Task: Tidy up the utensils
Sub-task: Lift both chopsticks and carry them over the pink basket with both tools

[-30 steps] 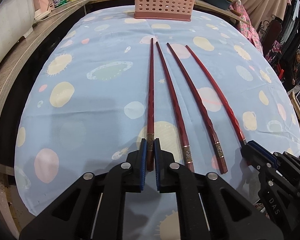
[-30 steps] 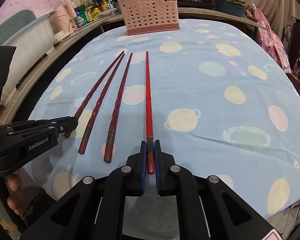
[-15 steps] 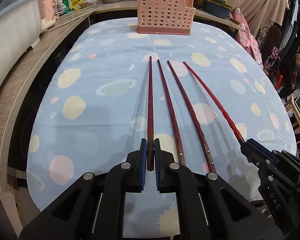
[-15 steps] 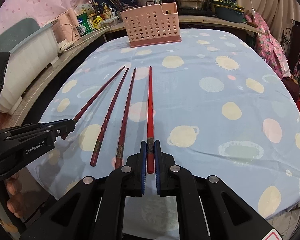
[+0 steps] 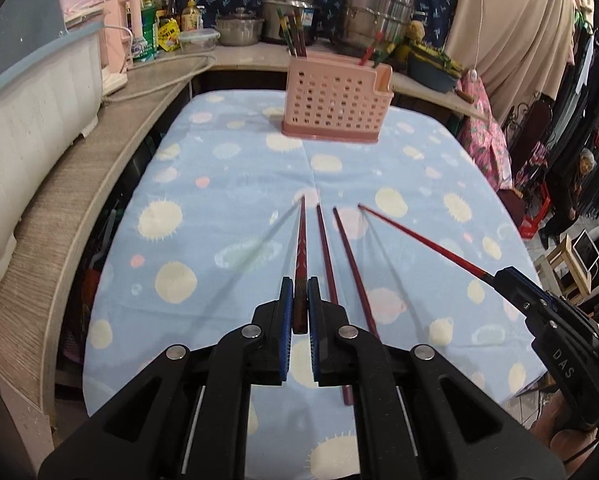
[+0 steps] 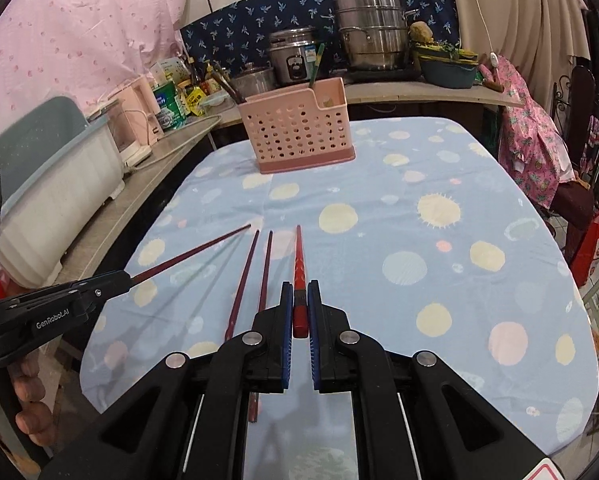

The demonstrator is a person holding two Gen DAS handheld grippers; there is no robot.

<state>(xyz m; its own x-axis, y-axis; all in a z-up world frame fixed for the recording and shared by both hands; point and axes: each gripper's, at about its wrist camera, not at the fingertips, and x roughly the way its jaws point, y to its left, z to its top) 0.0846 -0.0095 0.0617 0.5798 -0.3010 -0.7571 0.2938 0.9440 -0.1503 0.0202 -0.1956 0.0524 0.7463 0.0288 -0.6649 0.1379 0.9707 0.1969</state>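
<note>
My left gripper is shut on the thick end of a dark red chopstick and holds it raised above the cloth. My right gripper is shut on a brighter red chopstick, also raised; it shows in the left wrist view too. Two more dark red chopsticks lie side by side on the blue spotted tablecloth between the held ones. A pink perforated utensil basket stands at the table's far end, seen also in the right wrist view.
A wooden counter runs along the left with a white and blue bin, bottles and a kettle. Steel pots and a rice cooker stand behind the basket. Clothes and a chair are at the right.
Both grippers have lifted their chopsticks off the cloth and tilted up, bringing the basket and back counter fully into view. The two middle chopsticks stayed on the table.
</note>
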